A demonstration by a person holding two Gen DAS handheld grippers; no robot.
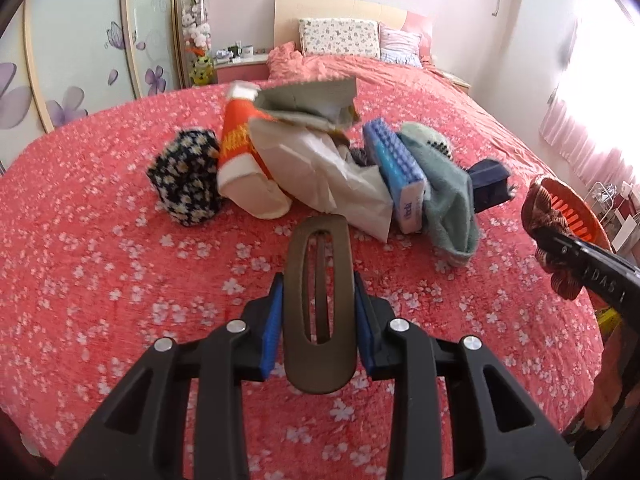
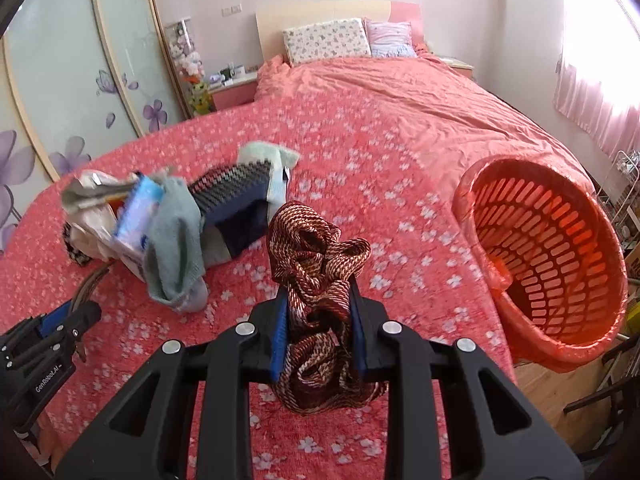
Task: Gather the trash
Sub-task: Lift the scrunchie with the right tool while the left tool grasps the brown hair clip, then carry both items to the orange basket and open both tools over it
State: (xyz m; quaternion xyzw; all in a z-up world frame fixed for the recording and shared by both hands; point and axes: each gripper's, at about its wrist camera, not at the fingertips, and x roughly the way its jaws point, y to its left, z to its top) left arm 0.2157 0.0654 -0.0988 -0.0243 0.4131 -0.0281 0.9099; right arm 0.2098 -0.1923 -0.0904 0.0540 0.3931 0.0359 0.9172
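My left gripper (image 1: 319, 304) is shut on a brown oval hair clip (image 1: 320, 308), held above the red flowered bedspread (image 1: 120, 280). My right gripper (image 2: 319, 320) is shut on a crumpled brown patterned scrunchie (image 2: 316, 264); that gripper also shows at the right edge of the left wrist view (image 1: 560, 248). Beyond lies a pile: a dark daisy-print pouch (image 1: 186, 178), an orange Christmas hat (image 1: 240, 160), crumpled paper bags (image 1: 320, 160), a blue tissue pack (image 1: 398, 172), a green sock (image 1: 444, 200). An orange slatted basket (image 2: 552, 256) lies tilted at the bed's right edge.
The bed reaches back to pillows (image 2: 326, 40) and a headboard. Sliding wardrobe doors with purple flowers (image 2: 72, 100) stand on the left. Pink curtains (image 2: 600, 80) hang at the right. A wooden floor and a wire rack (image 2: 624, 184) lie beyond the basket.
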